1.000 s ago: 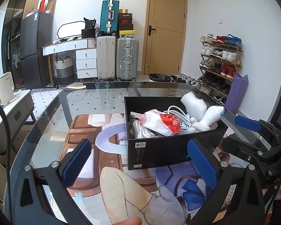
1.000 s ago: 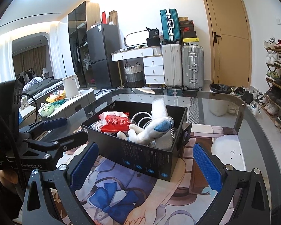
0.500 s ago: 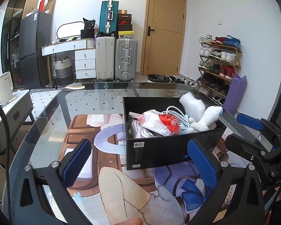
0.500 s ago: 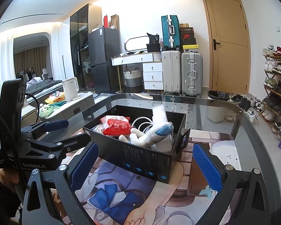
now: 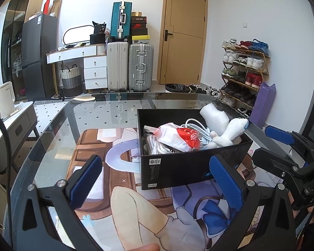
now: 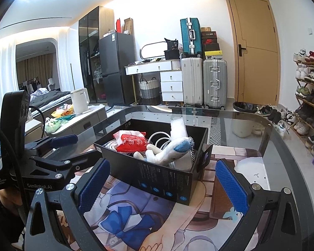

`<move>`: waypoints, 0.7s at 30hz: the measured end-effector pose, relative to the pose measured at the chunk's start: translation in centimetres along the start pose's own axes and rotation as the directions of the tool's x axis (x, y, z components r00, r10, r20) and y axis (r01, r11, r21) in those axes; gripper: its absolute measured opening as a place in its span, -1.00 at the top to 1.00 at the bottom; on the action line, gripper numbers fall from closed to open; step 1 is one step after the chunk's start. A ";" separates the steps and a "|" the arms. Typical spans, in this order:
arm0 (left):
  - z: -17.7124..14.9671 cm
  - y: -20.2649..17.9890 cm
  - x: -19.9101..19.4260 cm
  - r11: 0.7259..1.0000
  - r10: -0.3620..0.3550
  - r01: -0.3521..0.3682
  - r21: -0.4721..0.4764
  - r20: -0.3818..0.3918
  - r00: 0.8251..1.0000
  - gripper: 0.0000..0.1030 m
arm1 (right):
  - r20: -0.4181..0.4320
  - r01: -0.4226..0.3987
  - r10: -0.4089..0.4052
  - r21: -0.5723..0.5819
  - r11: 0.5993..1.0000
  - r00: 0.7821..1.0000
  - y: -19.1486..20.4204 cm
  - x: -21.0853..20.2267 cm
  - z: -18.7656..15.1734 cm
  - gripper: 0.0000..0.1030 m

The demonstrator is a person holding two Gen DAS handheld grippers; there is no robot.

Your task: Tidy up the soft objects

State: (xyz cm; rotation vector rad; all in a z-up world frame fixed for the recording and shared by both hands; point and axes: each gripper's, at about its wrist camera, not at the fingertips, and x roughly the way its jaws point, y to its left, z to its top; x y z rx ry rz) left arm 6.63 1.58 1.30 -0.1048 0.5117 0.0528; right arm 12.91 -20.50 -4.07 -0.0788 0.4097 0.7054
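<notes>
The left tongs [image 5: 156,181] hover low over the glass surface [image 5: 106,113], their blue pads wide apart and holding nothing. A printed mat [image 5: 98,150] with an anime figure lies under the glass; its near edge is cut off by the frame. Ahead and slightly right sits the black box [image 5: 184,167], its front wall partly hidden behind the right pad. Inside it, from left to right, are a red and white plastic bag [image 5: 178,136], a coil of white cable [image 5: 195,124] half buried under the bag, a white plush toy [image 5: 230,132] with a blue patch, and a white foam piece [image 5: 214,117] leaning on the far wall. What lies under the bag is hard to make out. The right tongs [image 6: 162,182] also stand wide apart and empty, just short of the box's near corner.
</notes>
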 end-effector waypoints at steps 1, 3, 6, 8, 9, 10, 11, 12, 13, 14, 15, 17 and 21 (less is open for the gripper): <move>0.0 0.0 0.0 1.000 0.001 -0.001 0.000 0.001 1.000 -1.00 | 0.000 -0.001 0.001 0.000 1.000 1.000 0.0 0.0 0.0 -0.98; 0.0 0.0 0.0 1.000 -0.001 0.001 0.002 0.002 1.000 -1.00 | 0.000 0.001 -0.001 -0.002 1.000 1.000 0.0 0.0 0.0 -0.98; 0.0 0.0 -0.1 1.000 0.000 0.000 0.002 0.002 1.000 -1.00 | -0.001 0.000 0.000 -0.001 1.000 1.000 0.0 0.0 0.0 -0.98; 0.0 0.0 -0.1 1.000 0.000 0.000 0.002 0.003 1.000 -1.00 | 0.000 0.000 0.000 0.000 1.000 1.000 0.0 0.0 0.0 -0.98; 0.0 0.0 0.0 1.000 -0.002 0.002 0.002 0.000 1.000 -1.00 | -0.001 -0.001 0.001 0.001 1.000 1.000 0.0 0.0 0.0 -0.98; 0.0 0.0 0.0 1.000 -0.002 0.002 0.002 0.000 1.000 -1.00 | -0.002 0.000 0.000 0.001 1.000 1.000 0.0 0.0 0.0 -0.98; 0.0 0.0 -0.1 1.000 -0.002 0.002 0.002 -0.001 1.000 -1.00 | -0.001 0.000 0.000 0.001 1.000 1.000 0.0 0.0 0.0 -0.98; 0.1 0.0 -0.1 1.000 -0.002 0.002 0.003 0.000 1.000 -1.00 | 0.000 -0.002 0.002 0.000 1.000 1.000 0.0 0.0 0.0 -0.98; 0.1 0.0 -0.1 1.000 -0.003 0.003 0.003 -0.001 1.000 -1.00 | -0.001 -0.002 0.002 -0.001 1.000 1.000 0.0 0.0 0.0 -0.98; 0.1 0.0 -0.1 1.000 -0.003 0.003 0.003 0.000 1.000 -1.00 | -0.001 -0.001 0.001 -0.001 1.000 1.000 0.0 0.0 0.0 -0.98; 0.1 0.0 -0.1 1.000 -0.003 0.003 0.003 0.001 1.000 -1.00 | -0.001 -0.001 0.001 -0.001 1.000 1.000 0.0 0.0 0.0 -0.98; 0.1 0.0 -0.1 1.000 -0.005 0.005 0.001 -0.001 1.000 -1.00 | -0.002 -0.001 0.001 0.001 1.000 1.000 0.0 0.0 0.0 -0.98; 0.2 0.0 -0.1 1.000 -0.008 0.008 -0.003 -0.005 1.000 -1.00 | -0.001 -0.001 0.001 0.001 1.000 1.000 0.0 0.0 0.0 -0.98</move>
